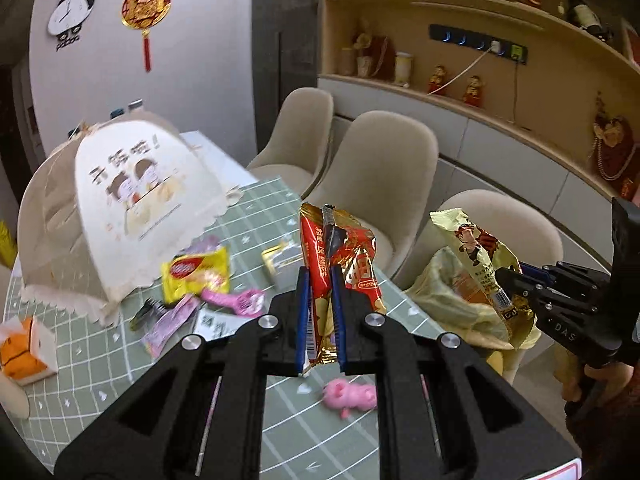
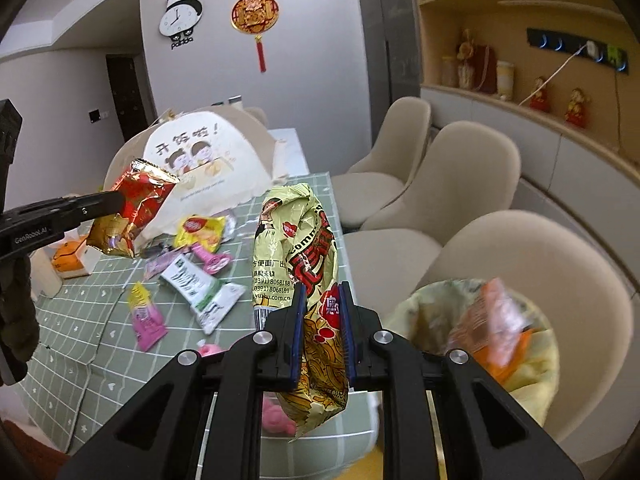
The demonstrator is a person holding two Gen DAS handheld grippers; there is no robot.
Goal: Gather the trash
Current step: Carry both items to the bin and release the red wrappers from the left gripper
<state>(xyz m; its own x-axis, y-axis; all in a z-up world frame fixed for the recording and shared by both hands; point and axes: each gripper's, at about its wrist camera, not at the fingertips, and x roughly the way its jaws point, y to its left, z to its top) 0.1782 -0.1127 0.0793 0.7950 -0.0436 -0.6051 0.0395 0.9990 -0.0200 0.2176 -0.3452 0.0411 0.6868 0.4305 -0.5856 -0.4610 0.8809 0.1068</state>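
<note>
My left gripper is shut on a red and gold snack wrapper, held above the table's right edge; it also shows in the right wrist view. My right gripper is shut on a pale yellow noodle wrapper, also seen in the left wrist view, held beside the yellow-lined trash bin that stands off the table's right side. An orange-pink wrapper lies in the bin. More wrappers lie on the green checked tablecloth: a yellow one, a pink one, a white-green one.
A mesh food cover stands at the table's back left. An orange tissue box sits at the left. A pink pig toy lies near the front edge. Beige chairs line the right side, with shelves behind.
</note>
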